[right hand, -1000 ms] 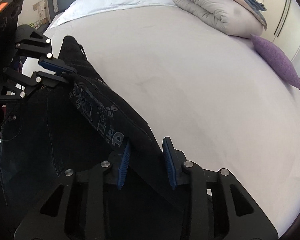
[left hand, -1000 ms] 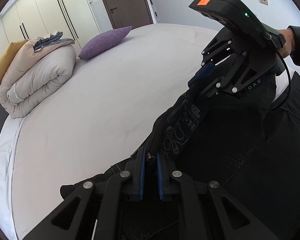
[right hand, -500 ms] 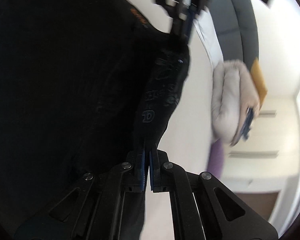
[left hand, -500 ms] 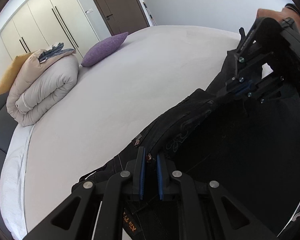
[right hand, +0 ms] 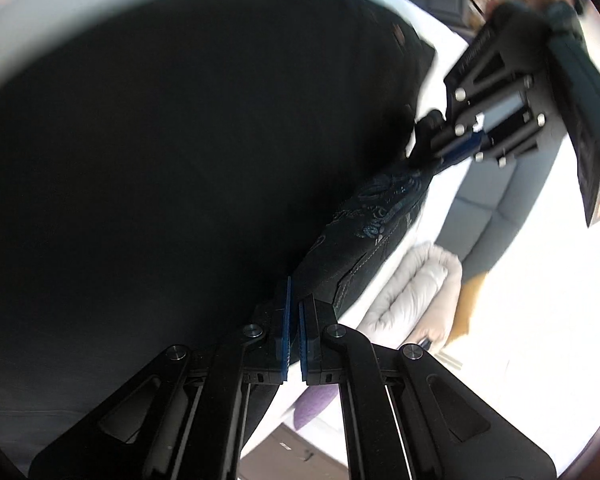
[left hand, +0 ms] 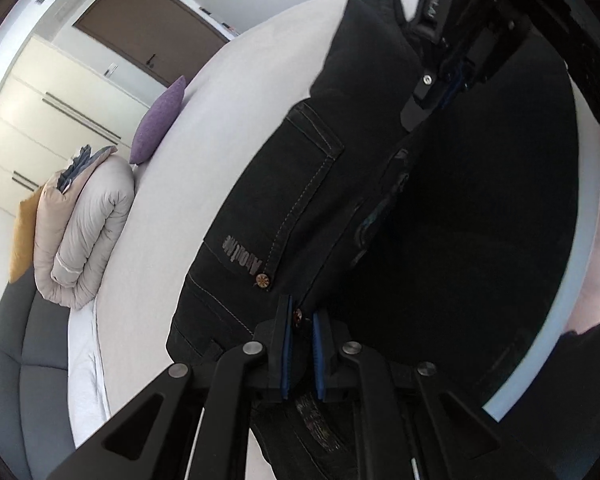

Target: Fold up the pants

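Above the white bed (left hand: 236, 128): black denim pants (left hand: 300, 184), waistband stretched lengthwise between left gripper (left hand: 300, 354) and right gripper (right hand: 294, 336), both fingers clamped on it.

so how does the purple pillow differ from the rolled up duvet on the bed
The purple pillow is a small, flat single cushion; the rolled duvet is far bulkier, folded into thick layers. The pillow is solid purple, the duvet pale grey and beige. The pillow sits nearer the brown door, the duvet nearer the grey headboard. Both rest along the same edge of the white bed.
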`<state>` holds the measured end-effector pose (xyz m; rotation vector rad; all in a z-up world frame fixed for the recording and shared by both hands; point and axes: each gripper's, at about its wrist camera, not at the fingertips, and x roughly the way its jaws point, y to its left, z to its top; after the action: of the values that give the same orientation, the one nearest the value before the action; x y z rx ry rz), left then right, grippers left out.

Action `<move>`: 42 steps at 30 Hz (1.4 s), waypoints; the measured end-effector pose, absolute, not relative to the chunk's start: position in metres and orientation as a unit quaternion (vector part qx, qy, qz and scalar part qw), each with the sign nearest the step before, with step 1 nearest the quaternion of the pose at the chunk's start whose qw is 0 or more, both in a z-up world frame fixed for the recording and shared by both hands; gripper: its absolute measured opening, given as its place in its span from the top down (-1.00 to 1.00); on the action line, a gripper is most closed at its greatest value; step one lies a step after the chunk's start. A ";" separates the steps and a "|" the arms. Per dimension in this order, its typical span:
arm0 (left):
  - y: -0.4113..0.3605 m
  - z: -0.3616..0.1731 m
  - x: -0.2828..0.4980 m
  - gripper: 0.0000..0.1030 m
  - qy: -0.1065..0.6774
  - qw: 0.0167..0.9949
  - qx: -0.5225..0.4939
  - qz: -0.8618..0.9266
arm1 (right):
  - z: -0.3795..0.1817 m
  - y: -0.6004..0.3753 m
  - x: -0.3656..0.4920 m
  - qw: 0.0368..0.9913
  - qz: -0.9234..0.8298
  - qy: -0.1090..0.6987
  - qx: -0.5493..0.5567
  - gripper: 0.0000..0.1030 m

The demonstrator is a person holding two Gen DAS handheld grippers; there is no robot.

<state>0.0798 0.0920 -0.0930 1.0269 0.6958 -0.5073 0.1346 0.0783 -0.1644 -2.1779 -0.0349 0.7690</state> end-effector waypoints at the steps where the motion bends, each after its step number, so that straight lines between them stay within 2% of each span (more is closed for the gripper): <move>1: 0.091 -0.096 0.074 0.82 0.320 0.778 0.486 -0.238 | -0.165 0.082 0.127 0.394 0.309 -0.012 -0.865 0.96; 7: 0.096 -0.106 0.049 0.82 0.328 0.762 0.502 -0.245 | -0.158 0.090 0.082 0.388 0.334 0.004 -0.859 0.96; 12: 0.107 -0.113 0.035 0.82 0.333 0.751 0.511 -0.254 | -0.147 0.097 0.083 0.412 0.333 0.017 -0.848 0.96; 22: 0.118 -0.114 0.058 0.83 0.339 0.763 0.492 -0.246 | -0.143 0.088 0.025 0.433 0.323 0.037 -0.841 0.96; 28: 0.115 -0.120 0.053 0.82 0.328 0.773 0.490 -0.235 | -0.147 0.088 0.026 0.448 0.316 0.052 -0.835 0.95; 30: 0.114 -0.127 0.044 0.74 0.316 0.774 0.504 -0.215 | -0.152 0.088 0.021 0.450 0.312 0.056 -0.835 0.94; 32: 0.115 -0.131 0.037 0.47 0.313 0.777 0.510 -0.193 | -0.160 0.086 0.028 0.462 0.309 0.062 -0.829 0.94; 34: 0.120 -0.123 0.037 0.06 0.318 0.787 0.495 -0.185 | -0.161 0.084 0.031 0.485 0.306 0.076 -0.816 0.94; 38: 0.128 -0.099 0.035 0.01 0.328 0.808 0.456 -0.178 | -0.159 0.077 0.030 0.513 0.301 0.087 -0.799 0.94; 42: 0.121 -0.061 0.052 0.00 0.332 0.853 0.356 -0.186 | -0.161 0.070 0.027 0.541 0.289 0.087 -0.785 0.93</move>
<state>0.0516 0.1210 -0.0612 0.7482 0.6990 -0.3919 0.0266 0.0697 -0.1611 -1.8650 0.2069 0.6870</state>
